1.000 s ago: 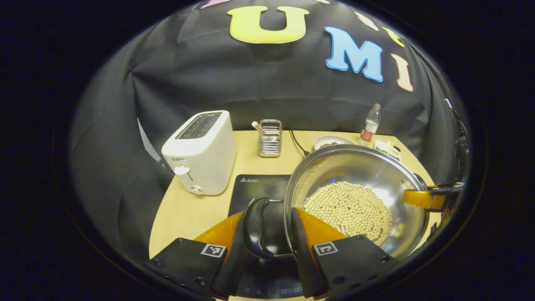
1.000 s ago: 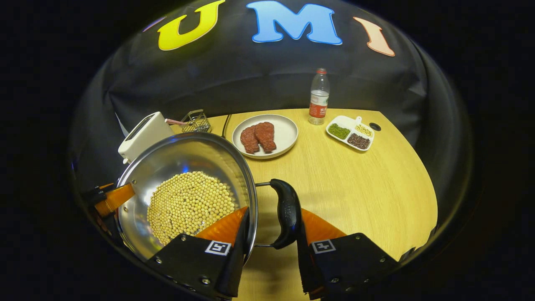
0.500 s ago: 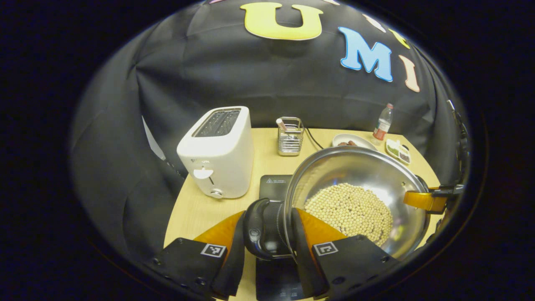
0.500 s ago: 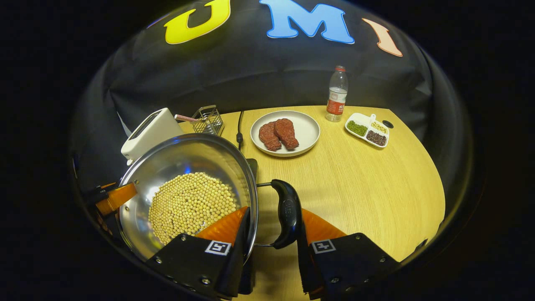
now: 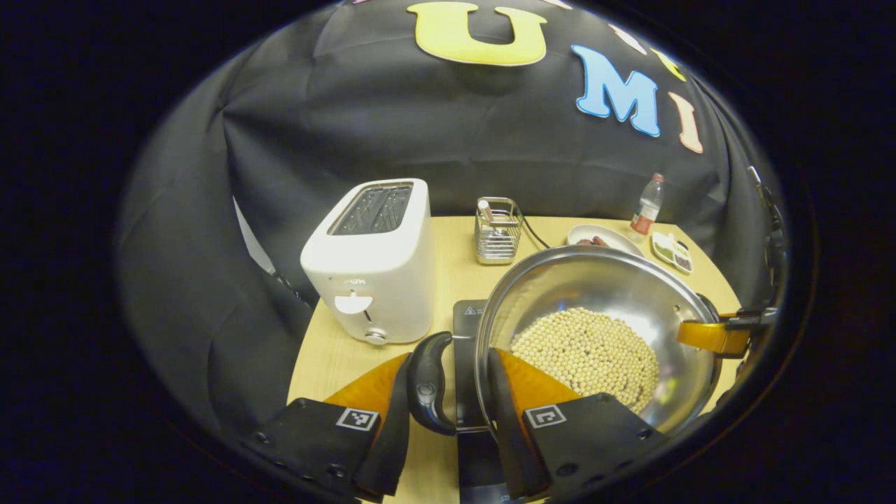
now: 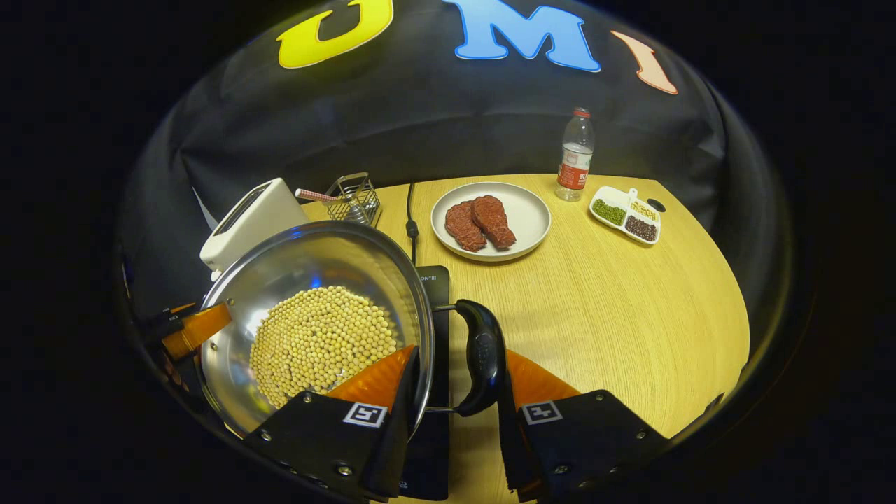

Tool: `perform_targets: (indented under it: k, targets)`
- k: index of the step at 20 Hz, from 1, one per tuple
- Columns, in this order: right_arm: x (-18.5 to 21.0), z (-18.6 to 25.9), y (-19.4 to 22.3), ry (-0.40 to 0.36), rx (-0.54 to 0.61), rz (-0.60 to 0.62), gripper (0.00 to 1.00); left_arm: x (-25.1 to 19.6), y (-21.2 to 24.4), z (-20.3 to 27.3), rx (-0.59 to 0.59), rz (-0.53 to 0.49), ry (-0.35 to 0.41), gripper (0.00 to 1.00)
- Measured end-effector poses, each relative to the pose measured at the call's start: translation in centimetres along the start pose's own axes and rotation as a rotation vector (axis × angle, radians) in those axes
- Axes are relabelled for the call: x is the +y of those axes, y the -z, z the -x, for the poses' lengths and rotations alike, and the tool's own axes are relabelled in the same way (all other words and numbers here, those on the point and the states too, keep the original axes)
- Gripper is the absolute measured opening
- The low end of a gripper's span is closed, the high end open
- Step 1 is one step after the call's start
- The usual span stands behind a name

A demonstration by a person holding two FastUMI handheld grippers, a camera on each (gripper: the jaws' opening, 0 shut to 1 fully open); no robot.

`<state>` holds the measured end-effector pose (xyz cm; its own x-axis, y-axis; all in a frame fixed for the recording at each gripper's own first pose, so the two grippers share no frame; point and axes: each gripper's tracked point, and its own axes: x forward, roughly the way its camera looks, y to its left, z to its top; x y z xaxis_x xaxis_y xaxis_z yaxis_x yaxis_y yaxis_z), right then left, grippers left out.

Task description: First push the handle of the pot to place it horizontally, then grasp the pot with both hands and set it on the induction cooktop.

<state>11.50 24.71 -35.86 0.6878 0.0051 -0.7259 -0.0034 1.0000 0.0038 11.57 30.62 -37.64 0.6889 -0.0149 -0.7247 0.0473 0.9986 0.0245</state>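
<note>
**Pot in both claws, over the cooktop: set-down pending**

Left to right in the left gripper view: toaster (image 5: 371,262), then my left gripper (image 5: 448,392), clamped across the pot's black left handle (image 5: 428,381). One finger sits outside the handle, the other inside the rim. The pot (image 5: 595,329) holds a layer of soybeans (image 5: 584,353). At its far side, an orange finger of my right gripper (image 5: 707,336) shows on the rim.

Right gripper view, left to right: the left claw's orange finger at the pot's far edge, the beans, then my right gripper (image 6: 448,392), closed on the right handle (image 6: 481,367) the same way, one finger in, one out.

The induction cooktop (image 6: 437,294) is a dark slab directly under the pot. Whether the base touches it yet, I can't tell.

Doing it well, my judgement:
- Lower both claws at the same rate. Any tilt and the beans slide to one side.
- Keep the handles level and keep both claws closed until the base sits flat.
- Centre the pot on the slab; from the right it looks near the slab's right edge.

View differences:
- The left gripper view gives the toaster front and the cooktop's left part.
- The right gripper view gives the plate of meat (image 6: 490,220), the bottle (image 6: 575,157), the sectioned dish (image 6: 625,215) and the open table (image 6: 616,315) to the right.
</note>
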Motion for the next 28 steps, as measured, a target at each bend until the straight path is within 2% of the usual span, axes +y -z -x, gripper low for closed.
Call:
perform_targets:
  k: [1,2,4,5,6,11,12,13,14,15,17,18,19,20,21,22,23,24,25,27,28]
  targets:
    - [0.0,-0.3,0.1,0.000,0.006,-0.004,0.55,0.1,0.1,-0.2,-0.001,-0.006,0.000,0.61]
    - [0.0,-0.4,0.2,0.002,0.008,-0.010,0.55,0.0,0.1,-0.4,0.000,-0.011,0.002,0.58]
    - [0.0,-0.6,0.4,0.007,0.014,-0.014,0.55,0.1,0.4,-0.9,0.008,-0.012,0.009,0.58]
    - [0.0,-0.7,0.5,0.008,0.013,-0.016,0.55,0.0,0.6,-1.3,0.009,-0.013,0.011,0.62]
    - [0.0,-0.8,0.6,0.008,0.011,-0.020,0.55,0.1,0.6,-1.4,0.007,-0.014,0.013,0.58]
    - [0.0,-1.1,1.1,0.014,0.010,-0.022,0.55,0.1,1.5,-1.8,0.006,-0.010,0.025,0.58]
    - [-0.1,-1.1,1.2,0.018,0.010,-0.016,0.55,0.1,1.6,-1.9,0.004,-0.007,0.027,0.62]
    - [-0.3,-1.1,1.3,0.022,0.013,-0.018,0.55,0.1,1.8,-2.0,0.003,-0.001,0.031,0.59]
    - [-0.3,-1.2,1.4,0.027,0.015,-0.022,0.55,0.1,1.9,-2.0,0.000,0.001,0.034,0.63]
    - [-0.2,-1.1,1.4,0.028,0.011,-0.020,0.55,0.1,2.0,-2.0,-0.002,0.001,0.036,0.59]
    - [-0.1,-1.1,1.3,0.023,0.002,-0.026,0.55,0.3,1.6,-1.9,-0.035,-0.035,0.022,0.66]
    - [0.0,-1.2,1.2,0.016,-0.001,-0.024,0.50,0.5,0.9,-1.9,-0.058,-0.074,0.008,0.70]
    - [0.0,-1.4,1.1,0.011,-0.005,-0.017,0.55,0.2,0.5,-2.0,-0.078,-0.094,0.006,0.72]
    - [0.0,-1.6,1.1,0.009,-0.007,-0.008,0.55,-0.1,0.2,-1.9,-0.089,-0.095,0.008,0.72]
    - [0.1,-1.3,1.1,0.009,-0.008,-0.006,0.59,-0.2,0.1,-1.8,-0.095,-0.092,0.006,0.86]
    - [0.1,-1.0,0.8,0.008,-0.020,0.001,0.59,-0.1,-0.1,-1.6,-0.102,-0.089,-0.001,0.90]
    - [-0.3,-0.9,0.3,0.019,-0.040,0.015,0.64,0.2,-0.3,-1.4,-0.114,-0.084,-0.016,0.94]
    - [-0.5,-0.6,-0.3,0.025,-0.064,0.030,0.59,0.6,-0.6,-1.0,-0.124,-0.077,-0.028,0.95]
    - [-0.5,0.0,-1.0,0.023,-0.087,0.044,0.73,0.9,-1.0,-0.6,-0.140,-0.066,-0.042,1.00]
    - [-1.0,0.9,-2.0,0.013,-0.123,0.054,0.84,1.2,-2.0,0.5,-0.175,-0.032,-0.057,0.97]
    - [-1.4,1.5,-2.5,0.008,-0.142,0.048,0.85,1.0,-2.7,1.2,-0.194,-0.016,-0.061,0.97]
